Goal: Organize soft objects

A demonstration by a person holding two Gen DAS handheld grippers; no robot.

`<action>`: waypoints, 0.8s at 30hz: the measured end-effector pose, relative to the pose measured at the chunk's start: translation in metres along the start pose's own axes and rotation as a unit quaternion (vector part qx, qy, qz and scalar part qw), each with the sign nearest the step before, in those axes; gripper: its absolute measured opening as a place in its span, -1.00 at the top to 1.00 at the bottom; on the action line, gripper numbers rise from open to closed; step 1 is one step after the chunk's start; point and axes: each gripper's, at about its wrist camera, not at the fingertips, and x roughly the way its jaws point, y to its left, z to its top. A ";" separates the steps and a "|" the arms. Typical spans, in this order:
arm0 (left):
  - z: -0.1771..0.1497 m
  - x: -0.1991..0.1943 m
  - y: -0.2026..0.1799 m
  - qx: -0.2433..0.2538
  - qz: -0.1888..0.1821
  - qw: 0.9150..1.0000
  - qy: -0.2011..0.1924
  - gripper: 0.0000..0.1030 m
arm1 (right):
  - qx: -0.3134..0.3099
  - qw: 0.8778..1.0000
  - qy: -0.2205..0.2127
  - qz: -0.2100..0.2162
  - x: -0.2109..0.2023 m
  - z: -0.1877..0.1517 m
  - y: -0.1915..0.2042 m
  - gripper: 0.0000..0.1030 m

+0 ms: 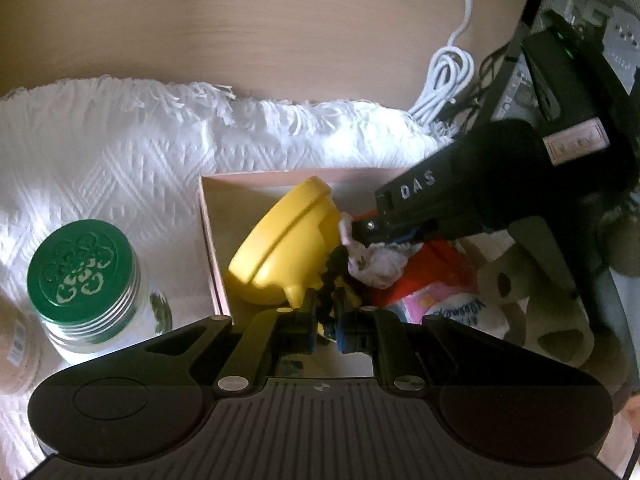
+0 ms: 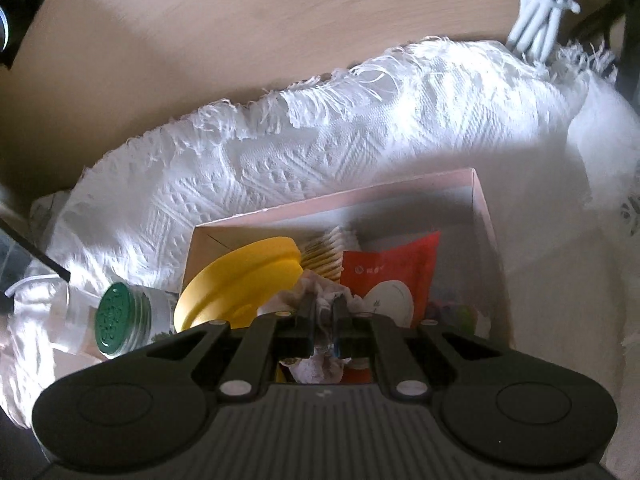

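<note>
Much of the pink box is hidden behind the two grippers, and its contents overlap so that several are hard to name: a dark jointed thing below the yellow bowl stays unclear, and print on a white and pink soft item is too blurred to read. The left gripper has its fingers nearly closed on that dark thing, though the contact itself is obscured. The right gripper reaches into the box, fingers clenched on a crumpled white cloth just beside the bowl and above a red packet, whose white mark is illegible. Its housing reads "DAS". The box sits on a white fringed cloth on the desk, near a green-lidded jar.
</note>
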 end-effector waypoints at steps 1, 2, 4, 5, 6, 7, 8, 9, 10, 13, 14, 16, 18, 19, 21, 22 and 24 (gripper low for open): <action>-0.001 -0.003 0.002 -0.007 -0.006 1.000 -0.002 0.75 | 0.000 1.000 -0.002 0.005 -0.003 -0.001 -0.001 0.79; -0.002 -0.006 0.003 -0.013 -0.014 1.000 -0.006 0.74 | 0.006 1.000 -0.003 0.015 -0.008 -0.002 -0.002 0.76; -0.003 -0.017 0.006 -0.019 -0.034 0.999 -0.025 0.74 | 0.005 0.999 -0.015 0.037 -0.025 -0.003 -0.001 0.40; -0.003 -0.022 0.006 -0.018 -0.034 0.999 -0.030 0.68 | -0.004 0.999 -0.027 0.044 -0.036 -0.003 0.001 0.24; -0.003 -0.026 0.006 -0.017 -0.032 0.999 -0.034 0.66 | -0.013 0.998 -0.039 0.047 -0.045 -0.004 0.004 -0.10; -0.003 -0.032 0.006 -0.017 -0.034 0.999 -0.038 0.66 | -0.021 0.997 -0.052 0.049 -0.056 -0.005 0.006 -0.27; -0.003 -0.036 0.006 -0.020 -0.036 0.998 -0.041 0.66 | -0.029 0.996 -0.064 0.051 -0.065 -0.007 0.008 -0.27; -0.003 -0.039 0.007 -0.024 -0.036 0.998 -0.043 0.66 | -0.035 0.995 -0.071 0.053 -0.072 -0.008 0.010 -0.27; -0.003 -0.043 0.008 -0.028 -0.034 0.998 -0.047 0.66 | -0.038 0.995 -0.078 0.056 -0.078 -0.010 0.011 -0.27; -0.006 -0.054 0.011 -0.041 -0.027 0.996 -0.072 0.66 | -0.049 0.992 -0.095 0.064 -0.089 -0.017 0.013 -0.27; -0.007 -0.058 0.012 -0.045 -0.023 0.995 -0.082 0.66 | -0.050 0.991 -0.104 0.062 -0.093 -0.022 0.014 -0.27; -0.013 -0.070 0.013 -0.051 -0.017 0.993 -0.104 0.66 | -0.056 0.989 -0.120 0.059 -0.101 -0.034 0.015 -0.27; -0.025 -0.081 0.009 -0.044 -0.005 0.992 -0.119 0.66 | -0.068 0.987 -0.141 0.045 -0.111 -0.053 0.019 -0.29; -0.034 -0.086 0.006 -0.039 0.004 0.991 -0.124 0.66 | -0.077 0.985 -0.154 0.032 -0.116 -0.066 0.023 -0.32; -0.058 -0.097 -0.002 -0.037 0.031 0.990 -0.135 0.66 | -0.101 0.980 -0.174 0.008 -0.124 -0.094 0.030 -0.41; -0.072 -0.101 -0.007 -0.037 0.045 0.988 -0.140 0.66 | -0.108 0.978 -0.181 -0.003 -0.126 -0.109 0.030 -0.47; -0.100 -0.104 -0.020 -0.034 0.073 0.987 -0.136 0.66 | -0.118 0.975 -0.185 -0.027 -0.127 -0.140 0.032 -0.50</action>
